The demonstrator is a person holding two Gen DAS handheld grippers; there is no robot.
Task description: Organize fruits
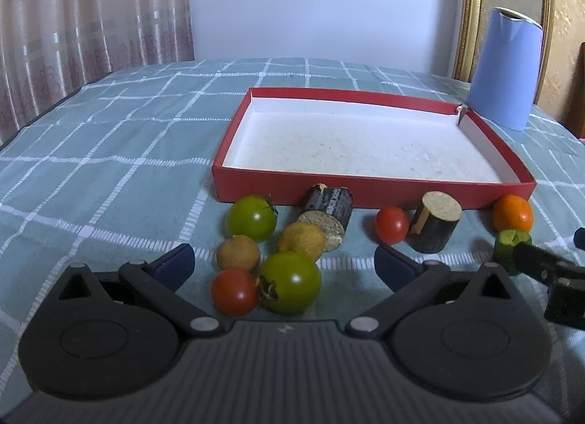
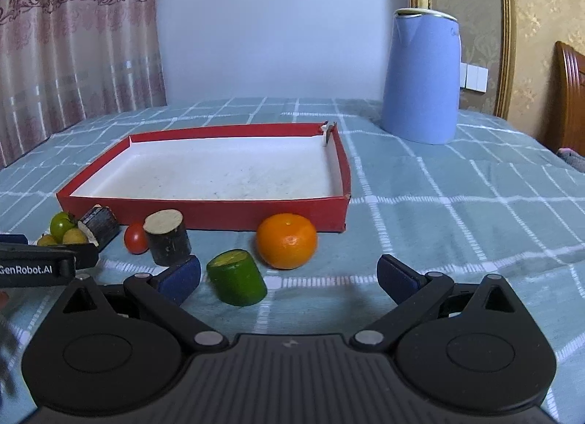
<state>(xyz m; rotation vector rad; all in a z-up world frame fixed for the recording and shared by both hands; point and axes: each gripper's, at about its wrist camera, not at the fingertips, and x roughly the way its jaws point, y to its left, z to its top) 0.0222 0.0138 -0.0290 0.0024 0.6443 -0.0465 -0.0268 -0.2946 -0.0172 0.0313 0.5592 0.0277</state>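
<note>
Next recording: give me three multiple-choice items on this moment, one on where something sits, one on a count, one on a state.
1. Where does the orange sit?
A. inside the red box
B. on the cloth by the box's near right corner
C. beside the blue jug

2. How many green tomatoes show in the left wrist view?
A. two
B. four
C. none

3. What does the red box hold?
A. all the fruit
B. one tomato
C. nothing

Answers: 1 B, it rests outside the front wall. 2 A, one near the box, one nearer the left gripper. 3 C, its white floor is bare.
</note>
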